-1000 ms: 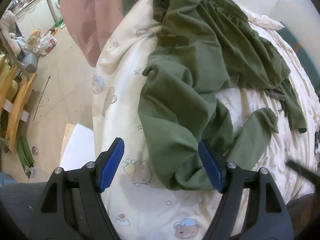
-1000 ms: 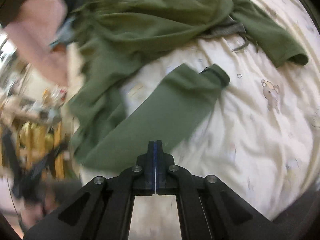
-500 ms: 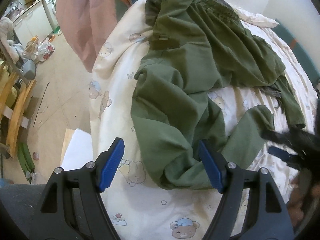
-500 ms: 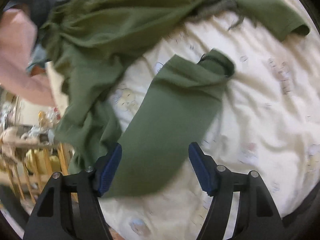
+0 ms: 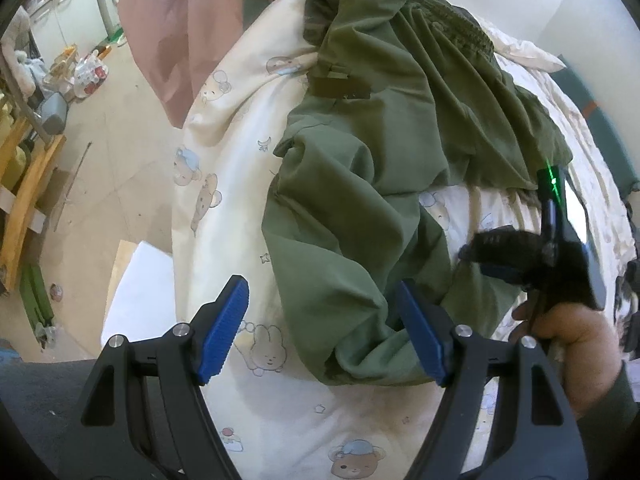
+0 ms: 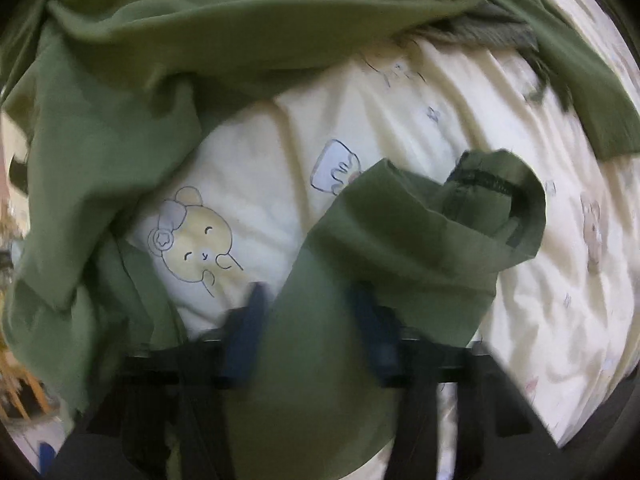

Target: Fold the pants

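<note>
The left gripper is close to the camera. Its two blue pads are wide apart and nothing is between them. It hovers over the near edge of the bed. The bed has a cream sheet with little bears and bunnies on it.

Just past the left gripper lie the green pants. They are all crumpled. One pant leg runs down toward the near edge of the bed and bunches up there, close to the right-hand blue pad.

The right gripper is on the right side, held in the person's right hand. It reaches in low over the other pant leg. In the right wrist view, that leg lies between the blue pads. The pads are blurry. There is space between them, so this gripper is not squeezed closed. I cannot tell if the pads touch the cloth. The end of this leg, the cuff, is folded over and points away from the gripper.

Farther back, the top of the pants with the stretchy waistband lies at the far end of the bed.

Off to the left is the floor. A pink cloth hangs down beside the bed.
</note>
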The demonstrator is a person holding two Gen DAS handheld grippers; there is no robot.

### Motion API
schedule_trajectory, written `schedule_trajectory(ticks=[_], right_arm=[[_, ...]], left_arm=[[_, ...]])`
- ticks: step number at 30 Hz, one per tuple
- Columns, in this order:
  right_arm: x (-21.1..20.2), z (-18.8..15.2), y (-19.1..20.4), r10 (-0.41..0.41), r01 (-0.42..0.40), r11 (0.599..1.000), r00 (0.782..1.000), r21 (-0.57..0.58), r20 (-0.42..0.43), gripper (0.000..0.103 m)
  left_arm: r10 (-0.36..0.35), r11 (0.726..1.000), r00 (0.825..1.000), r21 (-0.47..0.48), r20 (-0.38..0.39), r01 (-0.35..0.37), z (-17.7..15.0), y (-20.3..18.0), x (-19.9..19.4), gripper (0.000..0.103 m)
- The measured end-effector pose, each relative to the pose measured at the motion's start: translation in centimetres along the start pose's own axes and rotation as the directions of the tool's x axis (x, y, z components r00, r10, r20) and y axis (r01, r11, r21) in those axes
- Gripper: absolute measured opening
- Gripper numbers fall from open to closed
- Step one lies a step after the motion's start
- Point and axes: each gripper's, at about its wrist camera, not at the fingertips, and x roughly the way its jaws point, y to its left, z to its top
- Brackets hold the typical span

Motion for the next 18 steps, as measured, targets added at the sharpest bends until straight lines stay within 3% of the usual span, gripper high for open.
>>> schedule_trajectory(ticks=[2,7,9,11,15,18], right_arm=[[-0.5,-0.4,-0.6,0.012,-0.012,1.0,1.0,-0.009,0.015,0.0],[-5.4,-3.0,-2.8,0.13,-0.127,0.991,0.982,-0.036,0.136,0.0],[-9.2,-5.3,-4.2,0.177,-0.16,0.983,0.952,-0.087,0.251,0.0],[-12.0,-7.6,-5.9,0.23,-0.207,0.972,0.927,-0.108,0.297,0.0],[-15.8,-12.1,-8.4,0.319,-0.281,0.946,0.889,-0.159,0.327,0.0],[-16.7,-15.2,-8.8,0.355,-0.306,0.93,0.889,-0.202,0.29,0.0]], left_arm=[[-0.001,1.0,1.0,0.007,0.001,0.001,-0.1,-0.2,0.0,0.074],[0.002,1.0,1.0,0.015,0.016,-0.002,-0.1,-0.5,-0.3,0.074],[0.007,1.0,1.0,0.017,0.026,-0.007,-0.2,-0.5,-0.5,0.074],[0.011,1.0,0.999,0.022,0.037,-0.012,-0.2,-0.5,-0.6,0.074],[0.02,0.999,0.998,0.039,0.056,-0.022,-0.4,-0.7,-0.9,0.074],[0.029,0.998,0.997,0.053,0.068,-0.033,-0.6,-0.9,-1.0,0.074]])
